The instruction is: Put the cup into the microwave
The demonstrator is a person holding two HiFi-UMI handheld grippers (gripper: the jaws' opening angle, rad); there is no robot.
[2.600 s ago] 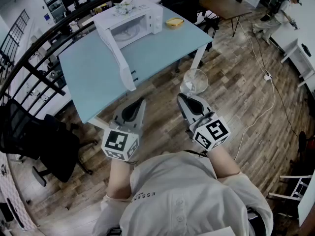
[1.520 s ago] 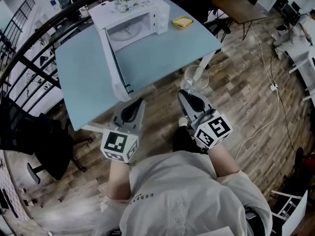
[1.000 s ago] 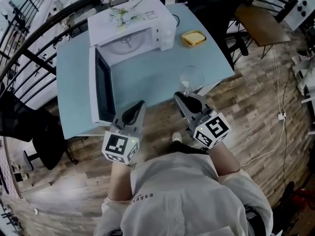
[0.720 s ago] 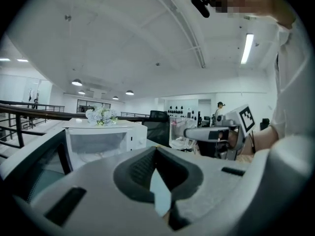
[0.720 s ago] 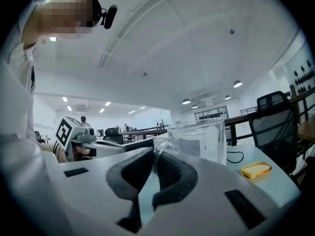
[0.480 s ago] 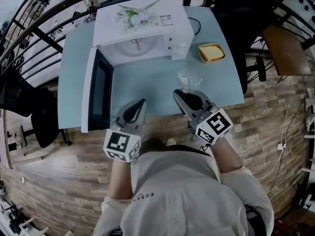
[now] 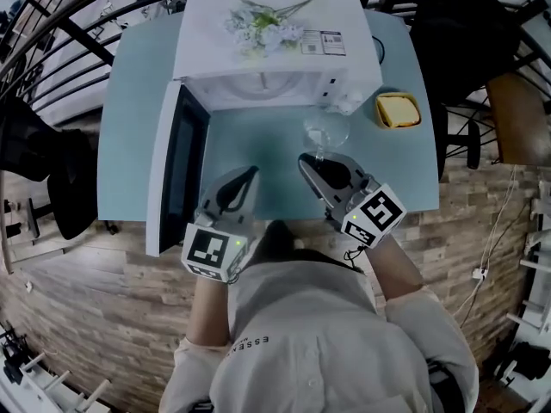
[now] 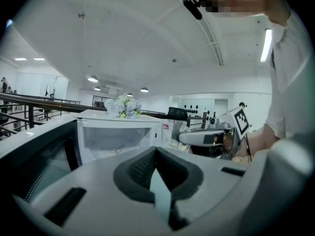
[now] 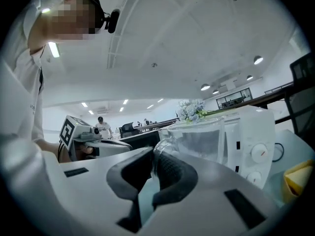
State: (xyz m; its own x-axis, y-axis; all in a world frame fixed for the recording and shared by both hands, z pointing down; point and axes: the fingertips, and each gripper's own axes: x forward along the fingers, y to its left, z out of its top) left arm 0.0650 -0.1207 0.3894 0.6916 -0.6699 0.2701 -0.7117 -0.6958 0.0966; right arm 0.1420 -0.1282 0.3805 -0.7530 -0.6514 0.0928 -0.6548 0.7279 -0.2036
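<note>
The right tool [image 7: 317, 157] was clamped on the cup [image 7: 325, 131], held over the table [image 7: 129, 93] at the microwave [image 7: 267, 50] opening's 3 o'clock edge. The door [image 7: 176, 179] was swung open at 9 o'clock, with bare table between. The left tool [image 7: 250, 172] was closed and empty.

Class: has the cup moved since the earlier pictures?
Yes. Held in the right tongs, the cup came in over the table, close to the open microwave.

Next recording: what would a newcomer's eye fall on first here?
The white microwave at the far side of the blue table stands with its door swung wide open, flowers on top. Just in front of its opening, the right hand-held gripper holds a clear glass cup.
</note>
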